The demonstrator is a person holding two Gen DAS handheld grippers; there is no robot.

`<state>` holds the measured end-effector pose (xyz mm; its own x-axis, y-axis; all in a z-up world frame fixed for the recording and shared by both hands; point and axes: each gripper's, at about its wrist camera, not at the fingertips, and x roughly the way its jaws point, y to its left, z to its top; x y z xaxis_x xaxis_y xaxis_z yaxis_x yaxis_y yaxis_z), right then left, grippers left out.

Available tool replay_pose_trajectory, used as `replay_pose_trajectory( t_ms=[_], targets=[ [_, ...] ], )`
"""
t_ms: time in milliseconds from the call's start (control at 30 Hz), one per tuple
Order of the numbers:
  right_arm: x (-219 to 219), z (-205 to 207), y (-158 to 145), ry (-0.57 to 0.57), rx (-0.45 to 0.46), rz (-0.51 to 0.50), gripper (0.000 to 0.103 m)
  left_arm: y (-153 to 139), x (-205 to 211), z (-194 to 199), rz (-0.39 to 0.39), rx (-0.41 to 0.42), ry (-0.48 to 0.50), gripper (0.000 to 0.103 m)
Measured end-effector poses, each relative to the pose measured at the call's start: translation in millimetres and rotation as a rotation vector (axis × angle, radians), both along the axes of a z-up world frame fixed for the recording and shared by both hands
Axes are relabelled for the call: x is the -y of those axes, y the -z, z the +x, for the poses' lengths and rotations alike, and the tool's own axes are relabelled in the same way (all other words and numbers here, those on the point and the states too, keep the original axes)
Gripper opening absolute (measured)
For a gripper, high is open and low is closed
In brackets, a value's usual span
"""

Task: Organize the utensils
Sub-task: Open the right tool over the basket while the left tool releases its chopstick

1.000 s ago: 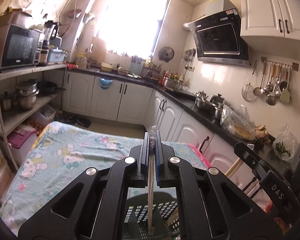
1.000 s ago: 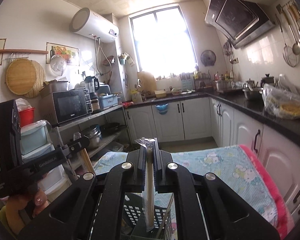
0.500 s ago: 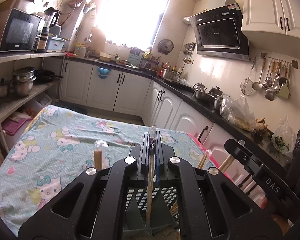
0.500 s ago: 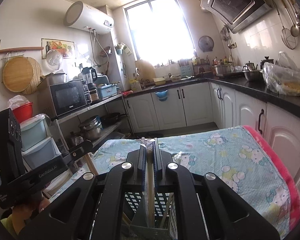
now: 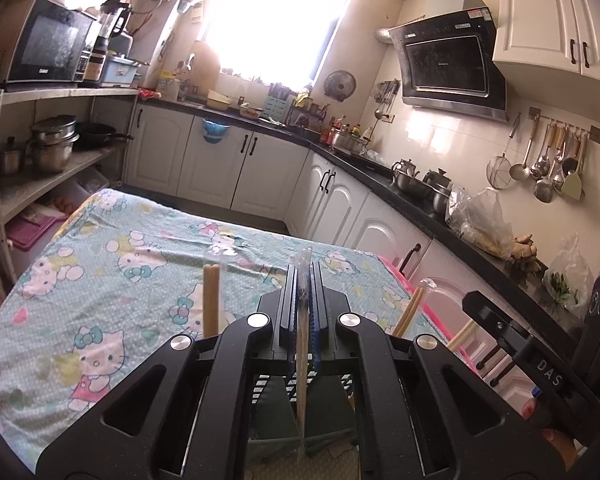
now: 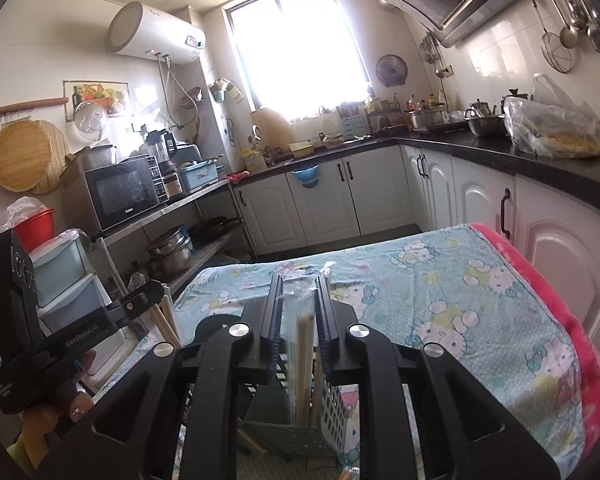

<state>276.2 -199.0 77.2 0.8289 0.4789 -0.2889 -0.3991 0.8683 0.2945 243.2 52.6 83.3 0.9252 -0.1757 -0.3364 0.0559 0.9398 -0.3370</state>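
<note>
My left gripper [image 5: 303, 280] is shut on a pair of plastic-wrapped wooden chopsticks [image 5: 301, 364]. They hang upright with their lower end inside a dark green slotted utensil basket [image 5: 266, 390]. Other wrapped chopsticks [image 5: 211, 300] stand in the same basket, and one more pair [image 5: 409, 312] leans on the right. My right gripper [image 6: 299, 292] is opening. A wrapped chopstick pair [image 6: 304, 344] stands free between its parted pads, its foot down in the basket [image 6: 334, 410].
The basket stands on a table under a light blue cartoon-cat cloth [image 5: 112, 264] with a pink edge [image 6: 580, 320]. White cabinets and a black counter [image 6: 560, 160] run along the right. A shelf [image 5: 40, 184] with pots and a microwave is on the left.
Both grippers have sunk toward the basket, carrying their chopsticks down into it. The right jaws, shut on their wrapped pair before, have now parted from it. The left stays shut.
</note>
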Motion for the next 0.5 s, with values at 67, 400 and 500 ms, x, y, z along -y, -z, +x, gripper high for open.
replay_pose_trajectory(
  t_ms=[67, 400, 500],
  targets=[
    [2.7, -2.4, 1.5, 0.006, -0.008, 0.003, 0.024, 1.5, -3.7, -1.8, -0.010, -0.003, -0.010, 0.002],
    [13.1, -16.7, 8.3, 0.026, -0.038, -0.002, 0.036, 3.2, -6.3, -11.0, -0.026, 0.003, -0.033, 0.008],
    [15.8, -19.3, 10.0, 0.024, -0.052, -0.004, 0.036, 2.9, -5.8, -13.0, -0.026, 0.002, -0.032, 0.013]
  ],
)
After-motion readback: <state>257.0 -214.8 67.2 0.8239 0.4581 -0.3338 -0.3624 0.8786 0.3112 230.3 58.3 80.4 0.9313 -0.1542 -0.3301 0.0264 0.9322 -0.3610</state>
